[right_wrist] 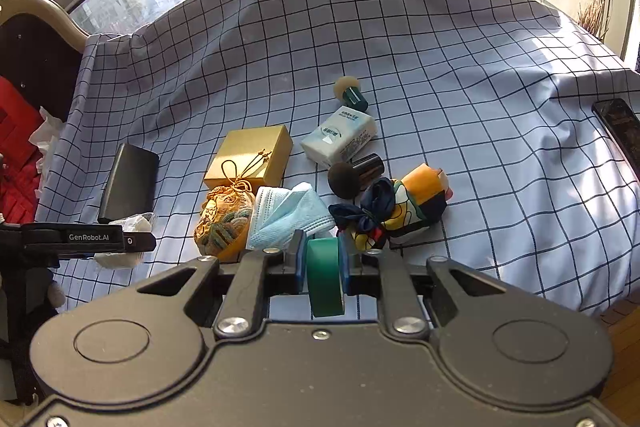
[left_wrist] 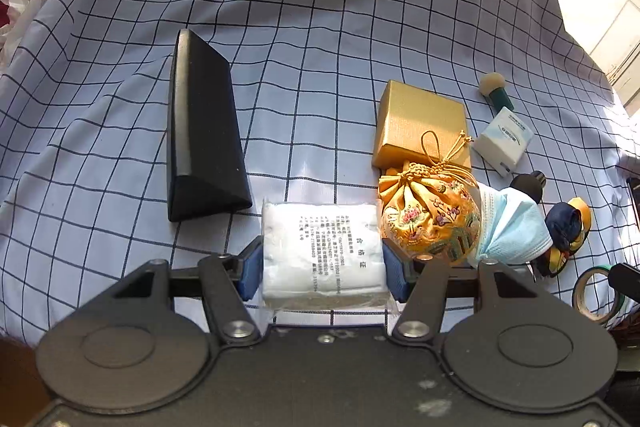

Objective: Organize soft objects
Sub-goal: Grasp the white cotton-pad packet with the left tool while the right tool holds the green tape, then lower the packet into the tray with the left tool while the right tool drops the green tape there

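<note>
My left gripper clamps one white cotton pack just left of the one gold pouch, my right gripper clamps one green tape roll in front of it; one blue mask touches its right, two brushes beyond.

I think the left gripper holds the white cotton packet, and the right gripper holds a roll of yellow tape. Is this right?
Not quite: the tape roll in the right gripper is green, not yellow, as the right wrist view shows. The rest stands: in the left wrist view, the left gripper is closed on the white cotton packet.
</note>
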### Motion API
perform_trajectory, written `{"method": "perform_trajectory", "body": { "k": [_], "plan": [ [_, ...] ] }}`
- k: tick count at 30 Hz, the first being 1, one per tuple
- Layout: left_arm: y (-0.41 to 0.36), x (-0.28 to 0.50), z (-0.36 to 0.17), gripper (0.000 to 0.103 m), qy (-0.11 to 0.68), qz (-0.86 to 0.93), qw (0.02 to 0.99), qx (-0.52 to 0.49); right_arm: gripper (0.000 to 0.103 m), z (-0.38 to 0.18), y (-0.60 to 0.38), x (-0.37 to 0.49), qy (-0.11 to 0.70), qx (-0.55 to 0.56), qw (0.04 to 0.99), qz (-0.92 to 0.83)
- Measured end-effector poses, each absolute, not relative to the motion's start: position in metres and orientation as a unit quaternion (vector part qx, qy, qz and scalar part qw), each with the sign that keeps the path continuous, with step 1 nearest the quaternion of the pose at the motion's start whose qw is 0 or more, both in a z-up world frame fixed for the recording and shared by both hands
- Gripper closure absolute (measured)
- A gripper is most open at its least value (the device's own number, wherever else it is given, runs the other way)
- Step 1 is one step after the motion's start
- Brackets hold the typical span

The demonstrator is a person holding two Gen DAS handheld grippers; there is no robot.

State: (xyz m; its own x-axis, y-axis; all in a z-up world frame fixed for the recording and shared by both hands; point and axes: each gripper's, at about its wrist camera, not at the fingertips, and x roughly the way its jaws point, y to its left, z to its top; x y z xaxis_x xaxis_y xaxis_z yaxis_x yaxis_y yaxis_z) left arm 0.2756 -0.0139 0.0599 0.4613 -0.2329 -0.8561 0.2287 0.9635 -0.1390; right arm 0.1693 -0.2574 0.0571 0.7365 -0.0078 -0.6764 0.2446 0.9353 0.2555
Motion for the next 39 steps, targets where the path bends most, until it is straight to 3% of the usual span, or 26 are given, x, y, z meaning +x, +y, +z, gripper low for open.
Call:
{"method": "perform_trajectory", "body": {
  "k": [11, 23, 26, 32, 39],
  "plan": [
    [0.018, 0.161, 0.057, 0.047, 0.506, -0.155, 0.848, -0.020, 0.087, 0.049, -0.217, 0.111, 0.342, 0.169, 0.922, -0.068],
    [0.004, 0.079, 0.050, 0.045, 0.510, -0.183, 0.839, 0.041, 0.087, 0.036, -0.189, 0.048, 0.352, 0.167, 0.917, -0.090],
    [-0.002, 0.071, 0.048, 0.043, 0.510, -0.191, 0.837, 0.047, 0.086, 0.033, -0.187, 0.040, 0.358, 0.158, 0.915, -0.096],
    [-0.004, 0.067, 0.045, 0.029, 0.510, -0.189, 0.838, 0.053, 0.076, 0.038, -0.181, 0.036, 0.358, 0.117, 0.920, -0.107],
    [-0.001, 0.068, 0.043, 0.023, 0.516, -0.185, 0.835, 0.046, 0.075, 0.034, -0.183, 0.039, 0.365, 0.127, 0.916, -0.106]
  ]
}}
